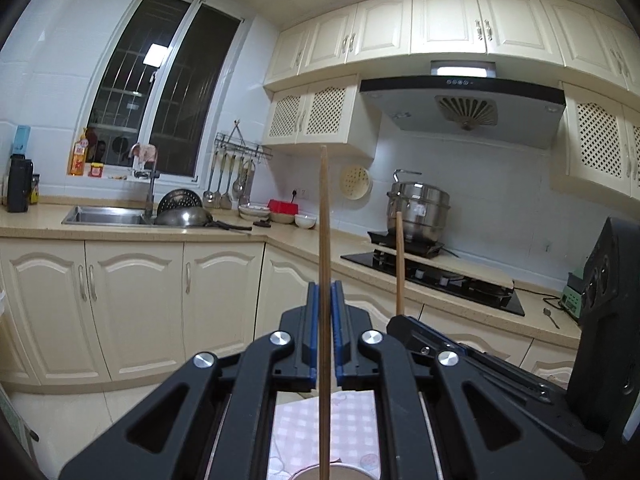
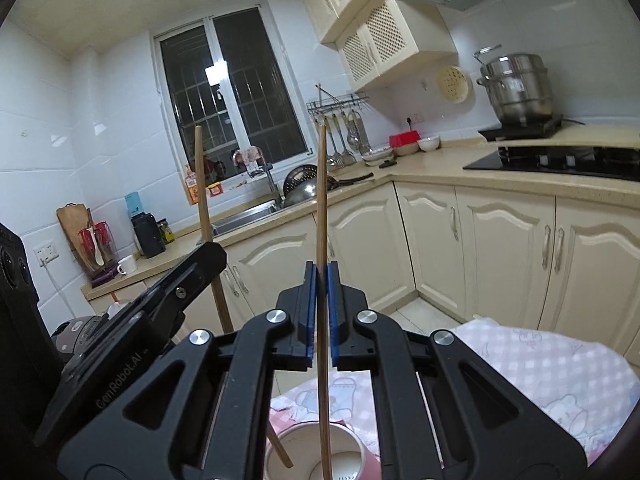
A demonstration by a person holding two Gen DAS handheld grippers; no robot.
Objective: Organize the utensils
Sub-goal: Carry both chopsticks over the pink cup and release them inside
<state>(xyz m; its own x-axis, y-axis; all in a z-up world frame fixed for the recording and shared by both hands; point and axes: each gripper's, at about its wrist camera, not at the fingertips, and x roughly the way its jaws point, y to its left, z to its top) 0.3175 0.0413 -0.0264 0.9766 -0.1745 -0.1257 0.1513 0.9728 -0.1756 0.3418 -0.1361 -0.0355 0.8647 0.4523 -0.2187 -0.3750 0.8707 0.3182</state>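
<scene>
Nearest the cameras stands a white cup on a pink checked cloth. The right gripper hangs just above the cup, its blue pads clenched on a wooden chopstick whose lower end reaches down into the cup. Just left of it, also above the cup, the left gripper is clamped on a second chopstick (upright, its lower end at the cup's mouth). Well beyond the cup run cream cabinets, a counter with a sink, and a steel pot on the hob.
</scene>
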